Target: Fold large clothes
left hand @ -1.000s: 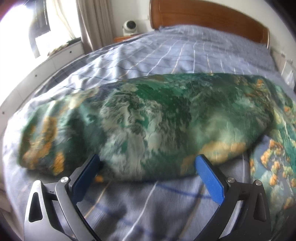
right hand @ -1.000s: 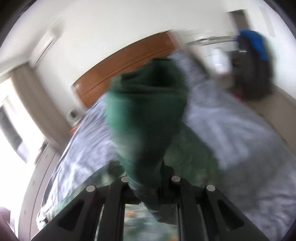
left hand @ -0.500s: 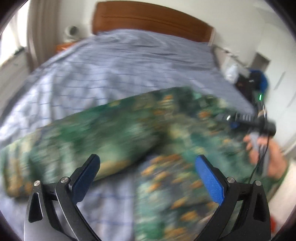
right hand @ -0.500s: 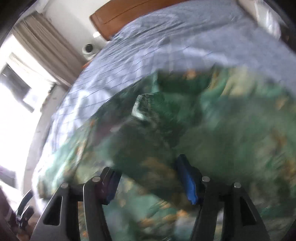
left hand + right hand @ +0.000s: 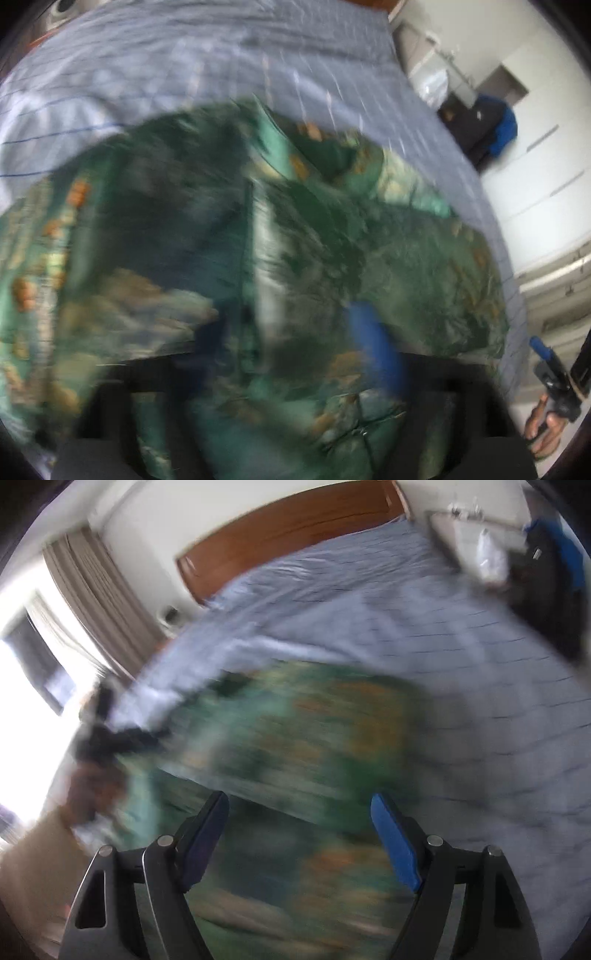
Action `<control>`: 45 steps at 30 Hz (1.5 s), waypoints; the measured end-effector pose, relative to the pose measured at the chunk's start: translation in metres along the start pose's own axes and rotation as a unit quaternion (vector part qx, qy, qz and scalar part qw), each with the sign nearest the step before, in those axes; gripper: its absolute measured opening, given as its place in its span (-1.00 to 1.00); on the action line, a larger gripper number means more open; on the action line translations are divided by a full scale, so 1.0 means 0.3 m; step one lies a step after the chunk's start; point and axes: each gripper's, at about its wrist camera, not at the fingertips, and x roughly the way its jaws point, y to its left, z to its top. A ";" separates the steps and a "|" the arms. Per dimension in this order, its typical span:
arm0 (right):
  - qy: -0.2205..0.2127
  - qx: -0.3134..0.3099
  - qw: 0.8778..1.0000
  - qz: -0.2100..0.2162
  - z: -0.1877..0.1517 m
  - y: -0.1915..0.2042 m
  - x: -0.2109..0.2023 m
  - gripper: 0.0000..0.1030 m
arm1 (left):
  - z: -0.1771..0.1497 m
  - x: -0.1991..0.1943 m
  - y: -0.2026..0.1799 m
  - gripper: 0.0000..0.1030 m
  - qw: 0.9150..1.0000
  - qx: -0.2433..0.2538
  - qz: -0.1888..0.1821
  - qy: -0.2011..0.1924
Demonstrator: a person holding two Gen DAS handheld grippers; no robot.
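While both views smear with motion, green patterned garment (image 5: 280, 236) lies bunched across near half of bed (image 5: 207, 62), toward foot edge. Left gripper (image 5: 295, 347): jaws have just been closing, now clenched, garment fabric between them as far as blur allows. Right gripper (image 5: 299, 834): jaws have just been opening, now released, nothing between pads, hovering over garment. Risks, judged: single-point pinch may grab several layers, dragging fold askew; slick fabric may slide off foot edge.

One green patterned garment (image 5: 314, 258), one bed (image 5: 461, 657), two claws.
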 end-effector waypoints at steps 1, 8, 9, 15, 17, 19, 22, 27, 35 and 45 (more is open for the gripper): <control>0.005 -0.020 0.999 -0.031 -0.021 -0.037 -0.003 0.54 | -0.009 0.012 -0.008 -0.90 1.000 0.007 0.013 0.006; 0.044 -0.103 0.991 -0.066 -0.070 -0.087 0.117 0.54 | -0.024 -0.152 0.100 -0.92 0.997 -0.010 0.054 -0.060; 0.047 -0.121 0.989 -0.065 -0.062 -0.064 0.149 0.53 | -0.025 -0.156 0.114 -0.92 0.996 -0.011 0.066 -0.060; 0.038 -0.090 0.987 -0.130 -0.031 -0.121 0.299 0.52 | -0.056 -0.079 0.134 -0.92 0.996 -0.016 0.076 -0.035; 0.054 -0.035 0.991 -0.117 -0.046 -0.211 0.323 0.75 | -0.074 -0.031 0.131 -0.92 0.996 -0.014 0.089 -0.026; 0.060 -0.020 0.992 -0.112 -0.059 -0.239 0.324 0.77 | -0.082 0.000 0.110 -0.89 0.994 -0.004 0.110 -0.030; 0.062 -0.020 0.993 -0.104 -0.053 -0.241 0.294 0.77 | -0.090 -0.011 0.093 -0.73 0.991 0.012 0.130 -0.038; 0.024 0.007 0.995 -0.094 -0.081 -0.324 0.124 0.77 | -0.152 -0.202 0.089 0.38 0.985 0.014 0.146 -0.092; 0.041 0.018 0.978 -0.206 -0.114 -0.625 0.159 0.81 | -0.485 -0.677 -0.011 0.78 0.970 0.034 0.161 -0.178; 0.064 0.046 0.977 -0.200 -0.108 -0.689 0.252 1.00 | -0.809 -0.837 -0.120 0.85 0.973 0.041 0.144 -0.177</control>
